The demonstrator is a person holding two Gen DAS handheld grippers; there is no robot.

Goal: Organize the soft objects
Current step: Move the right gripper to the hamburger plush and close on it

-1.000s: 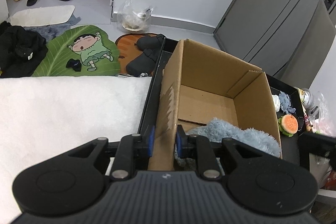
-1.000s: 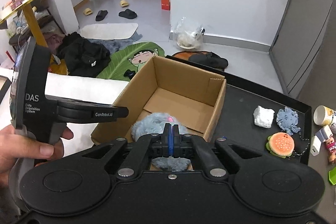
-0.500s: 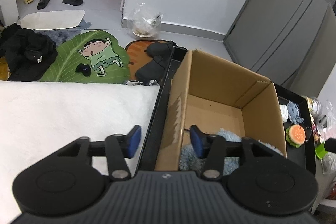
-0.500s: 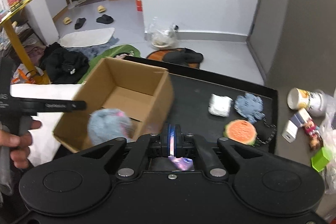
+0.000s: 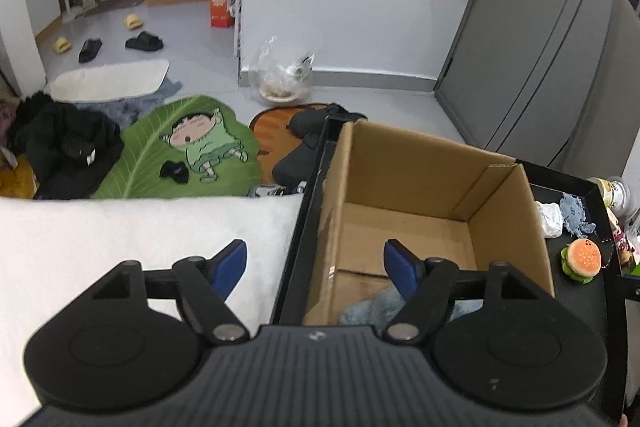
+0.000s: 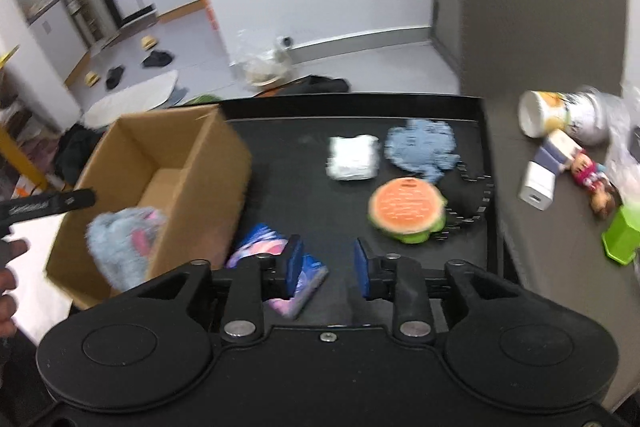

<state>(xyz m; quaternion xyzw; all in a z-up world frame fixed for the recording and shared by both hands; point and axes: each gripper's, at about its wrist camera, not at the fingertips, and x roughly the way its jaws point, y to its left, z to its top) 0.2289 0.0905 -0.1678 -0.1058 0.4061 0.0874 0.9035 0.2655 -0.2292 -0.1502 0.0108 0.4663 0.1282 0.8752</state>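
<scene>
A cardboard box (image 5: 420, 227) stands on a black tray (image 6: 320, 195) with a fluffy blue plush (image 6: 120, 243) inside at its near end. My left gripper (image 5: 316, 263) straddles the box's left wall without touching it, and its jaws are opening. My right gripper (image 6: 326, 263) hovers over the tray to the right of the box. Its jaws are opening with nothing between them. A pink and blue packet (image 6: 276, 267) lies partly under its left finger. Beyond lie a burger plush (image 6: 406, 207), a white soft wad (image 6: 352, 157) and a blue fuzzy piece (image 6: 420, 147).
A white fluffy cloth (image 5: 120, 247) covers the surface left of the tray. On the grey table right of the tray are a can (image 6: 564, 115), a white charger (image 6: 540, 183), a small doll (image 6: 592, 179) and a green item (image 6: 624, 235). A hand (image 6: 10, 267) shows at the left edge.
My left gripper has let go of the box's left wall and spread wide. My right gripper has swung right from over the box to over the tray, and its jaws have parted.
</scene>
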